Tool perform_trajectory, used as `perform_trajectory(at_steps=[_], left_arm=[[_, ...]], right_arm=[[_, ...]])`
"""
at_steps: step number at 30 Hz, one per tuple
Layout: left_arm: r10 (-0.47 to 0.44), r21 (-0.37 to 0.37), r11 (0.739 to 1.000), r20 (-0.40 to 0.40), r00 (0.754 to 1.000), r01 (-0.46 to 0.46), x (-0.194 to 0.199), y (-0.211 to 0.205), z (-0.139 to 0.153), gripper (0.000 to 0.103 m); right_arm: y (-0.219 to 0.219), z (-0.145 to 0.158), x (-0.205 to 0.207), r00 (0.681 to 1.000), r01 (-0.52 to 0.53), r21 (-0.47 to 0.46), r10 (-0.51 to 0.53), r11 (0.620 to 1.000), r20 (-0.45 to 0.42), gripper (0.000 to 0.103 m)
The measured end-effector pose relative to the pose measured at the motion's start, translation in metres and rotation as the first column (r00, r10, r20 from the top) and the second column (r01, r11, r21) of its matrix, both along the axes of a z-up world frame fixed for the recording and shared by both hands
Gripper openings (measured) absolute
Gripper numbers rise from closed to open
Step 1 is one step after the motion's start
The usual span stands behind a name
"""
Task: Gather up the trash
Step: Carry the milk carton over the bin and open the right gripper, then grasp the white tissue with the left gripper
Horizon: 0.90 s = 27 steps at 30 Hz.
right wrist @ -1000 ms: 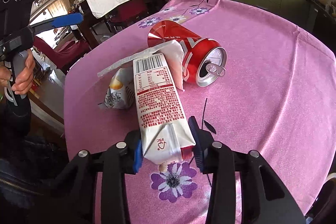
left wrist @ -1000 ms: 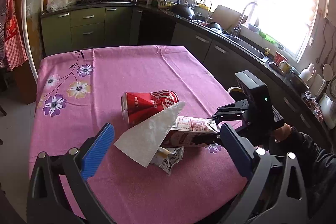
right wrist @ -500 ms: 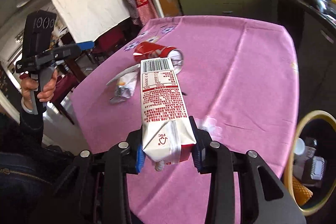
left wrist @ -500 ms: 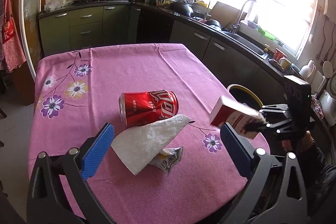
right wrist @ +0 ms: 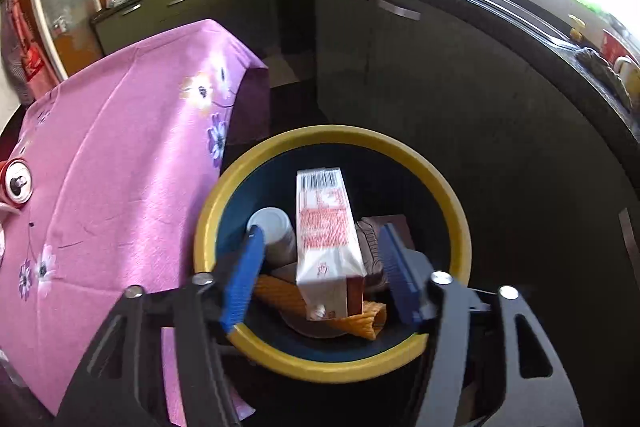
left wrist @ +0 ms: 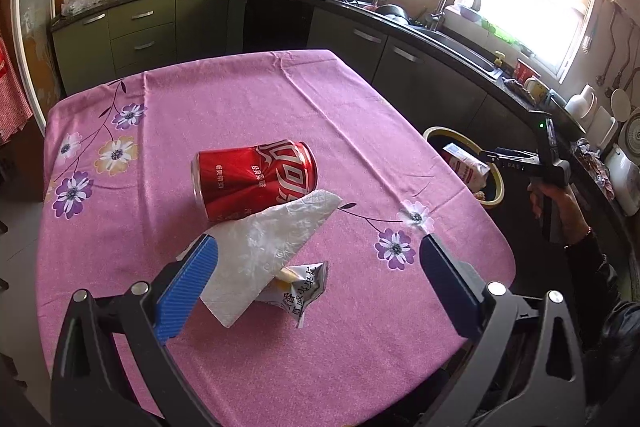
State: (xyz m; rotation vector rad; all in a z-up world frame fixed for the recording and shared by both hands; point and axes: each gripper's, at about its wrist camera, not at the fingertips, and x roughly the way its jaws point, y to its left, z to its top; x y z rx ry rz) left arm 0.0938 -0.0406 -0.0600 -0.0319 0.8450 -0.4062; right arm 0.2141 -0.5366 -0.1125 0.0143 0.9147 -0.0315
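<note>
Hard to make out much inside the yellow-rimmed trash bin (right wrist: 456, 211): it's dark in there, and the right gripper (right wrist: 320, 275) covers part of it. You can pick out a white cup (right wrist: 272, 231), something orange and ribbed (right wrist: 288, 297) and a brownish lump, but I can't say what those last two are. The milk carton (right wrist: 324, 231) sits between the blue pads with gaps on both sides, so the right gripper's jaws have just been opening and aren't pressing on it; whether it's resting on the trash or falling, can't tell.

On the tabletop (left wrist: 248, 95) there's a dented red soda can (left wrist: 254, 177) on its side, a white paper napkin (left wrist: 268, 247) leaning against it, and a crumpled snack wrapper (left wrist: 302, 293) half buried under the napkin, print unreadable. The left gripper (left wrist: 316, 283) hangs over them with jaws wide, nothing in it; its left pad cuts off the napkin's near corner.

Pink flowered tablecloth, kitchen room: dark green cabinets, woks on the stove at the far left, sink under a blown-out window on the right.
</note>
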Motion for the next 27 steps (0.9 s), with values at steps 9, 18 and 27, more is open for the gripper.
perform_trajectory(at_steps=[9,18,27], left_arm=[[0.016,0.023,1.0,-0.077,0.997,-0.014,0.023,0.001,-0.028,0.096],[0.05,0.047,0.998,-0.114,0.992,-0.045,0.052,0.007,-0.049,0.095],[0.058,0.08,0.996,-0.14,0.988,-0.047,0.064,0.009,-0.059,0.045]], right_arm=[[0.026,0.015,-0.014,0.997,-0.052,0.016,0.051,0.999,0.057,0.066],[0.05,0.021,-0.021,0.993,-0.1,0.027,0.098,0.995,0.066,0.066],[0.059,0.017,-0.02,0.991,-0.123,0.044,0.12,0.991,0.064,0.066]])
